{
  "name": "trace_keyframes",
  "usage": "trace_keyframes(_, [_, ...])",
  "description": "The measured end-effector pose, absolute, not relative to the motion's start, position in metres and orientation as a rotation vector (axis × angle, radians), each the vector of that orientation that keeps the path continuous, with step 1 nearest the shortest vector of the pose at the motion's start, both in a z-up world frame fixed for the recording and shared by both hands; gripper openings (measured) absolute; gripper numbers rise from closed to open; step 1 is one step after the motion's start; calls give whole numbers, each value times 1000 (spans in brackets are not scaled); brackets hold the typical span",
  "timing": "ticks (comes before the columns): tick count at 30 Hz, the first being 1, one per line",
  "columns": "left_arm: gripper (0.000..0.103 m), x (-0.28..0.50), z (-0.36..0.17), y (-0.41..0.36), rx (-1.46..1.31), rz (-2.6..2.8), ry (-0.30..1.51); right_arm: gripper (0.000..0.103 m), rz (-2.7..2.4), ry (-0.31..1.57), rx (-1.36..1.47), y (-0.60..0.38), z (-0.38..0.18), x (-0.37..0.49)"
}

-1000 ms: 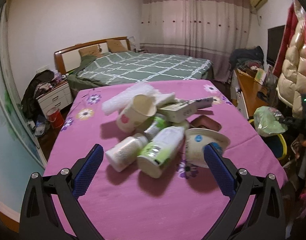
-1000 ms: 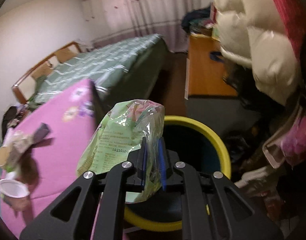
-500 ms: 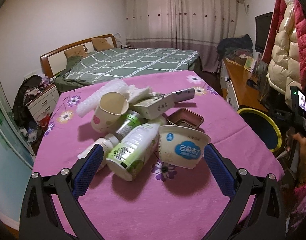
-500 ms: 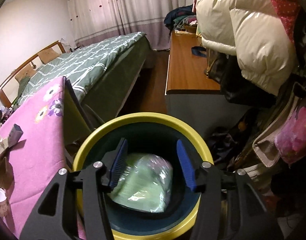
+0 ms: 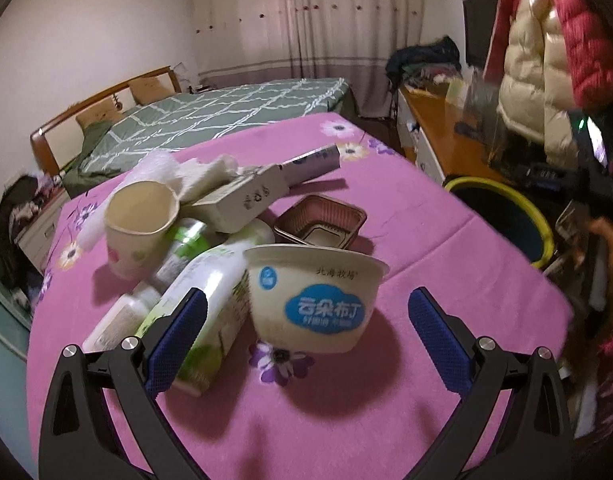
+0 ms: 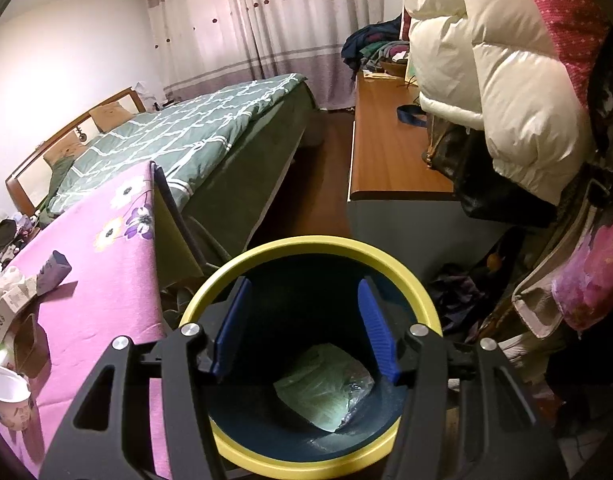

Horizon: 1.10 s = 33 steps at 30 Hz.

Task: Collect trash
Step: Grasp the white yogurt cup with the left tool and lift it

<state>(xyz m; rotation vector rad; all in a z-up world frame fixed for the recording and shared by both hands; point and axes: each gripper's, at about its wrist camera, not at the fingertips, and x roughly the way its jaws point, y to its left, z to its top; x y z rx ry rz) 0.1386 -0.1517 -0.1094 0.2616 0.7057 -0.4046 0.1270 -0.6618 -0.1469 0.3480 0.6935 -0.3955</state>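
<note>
A heap of trash lies on the pink flowered tablecloth [image 5: 346, 420]: a white yoghurt bowl [image 5: 314, 292], a green-labelled bottle [image 5: 210, 296], a paper cup [image 5: 140, 220], a brown plastic tray [image 5: 320, 224] and a carton [image 5: 246, 200]. My left gripper [image 5: 306, 300] is open, with the bowl between its blue pads and untouched. My right gripper [image 6: 304, 292] hangs over the yellow-rimmed bin [image 6: 314, 244]; its jaws are opening with nothing between them. A green plastic bag [image 6: 326, 392] lies at the bin's bottom.
The bin [image 5: 506, 200] stands off the table's right edge, beside a wooden desk [image 6: 386, 152]. Padded jackets [image 6: 506, 80] hang above the desk. A green bed [image 5: 226, 112] lies behind the table. A person's hand [image 5: 610, 240] shows at the right.
My right gripper opened and the green bag dropped into the bin. My left gripper came closer and lower, so the white bowl now sits between its pads.
</note>
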Motion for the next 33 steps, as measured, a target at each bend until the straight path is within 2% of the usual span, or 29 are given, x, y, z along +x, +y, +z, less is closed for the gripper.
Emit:
trace_keyframes(9, [96, 160, -129, -163, 333, -408, 730, 54, -385, 696, 366, -666, -151, 127])
trace_keyframes(16, [84, 169, -134, -169, 343, -449, 748, 54, -374, 704, 372, -666, -153, 128])
trace_keyframes(26, [83, 161, -115, -185, 340, -506, 704, 54, -368, 670, 367, -665, -143, 112])
trace_keyframes(33, [83, 146, -90, -229, 342, -621, 647, 54, -388, 643, 353, -674, -136, 82])
